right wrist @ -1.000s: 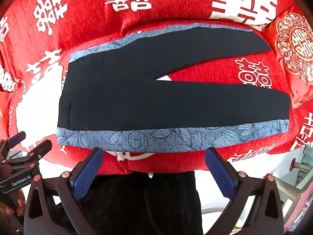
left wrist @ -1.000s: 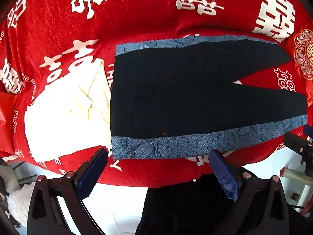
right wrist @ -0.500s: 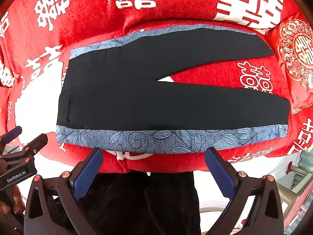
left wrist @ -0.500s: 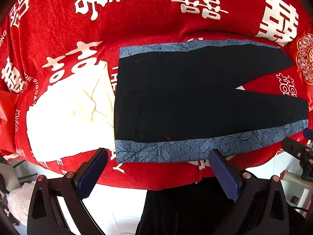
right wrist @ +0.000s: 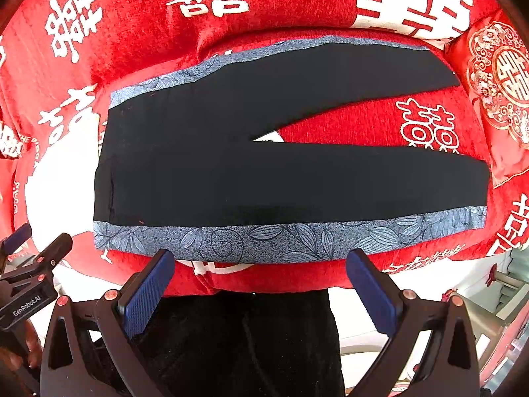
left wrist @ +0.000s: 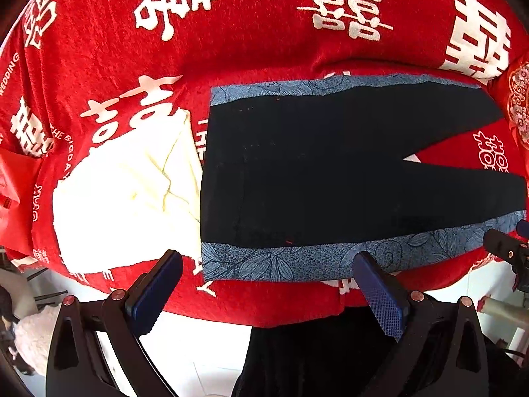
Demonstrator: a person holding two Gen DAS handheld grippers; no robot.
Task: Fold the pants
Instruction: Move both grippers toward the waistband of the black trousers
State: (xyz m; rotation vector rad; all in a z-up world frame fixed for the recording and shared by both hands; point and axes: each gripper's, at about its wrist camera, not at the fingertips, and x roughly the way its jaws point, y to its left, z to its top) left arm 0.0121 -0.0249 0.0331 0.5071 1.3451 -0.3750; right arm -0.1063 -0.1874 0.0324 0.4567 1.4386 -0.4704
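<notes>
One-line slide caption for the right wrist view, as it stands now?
Open right gripper at the near edge of black pants with blue floral side stripes, laid flat and unfolded on a red cloth.

A red plush cover printed with large white double-happiness characters and some small English lettering spreads over a padded surface, possibly a bed or sofa, though the fisheye view makes that hard to tell. Flat on it lie the black pants with blue leaf-patterned bands along both outer edges, waistband to the left and the two legs splayed apart to the right so a wedge of red shows between them. Just left of the waistband, touching it, rests a creased cream-white cloth, and a red embroidered cushion sits by the leg ends.
</notes>
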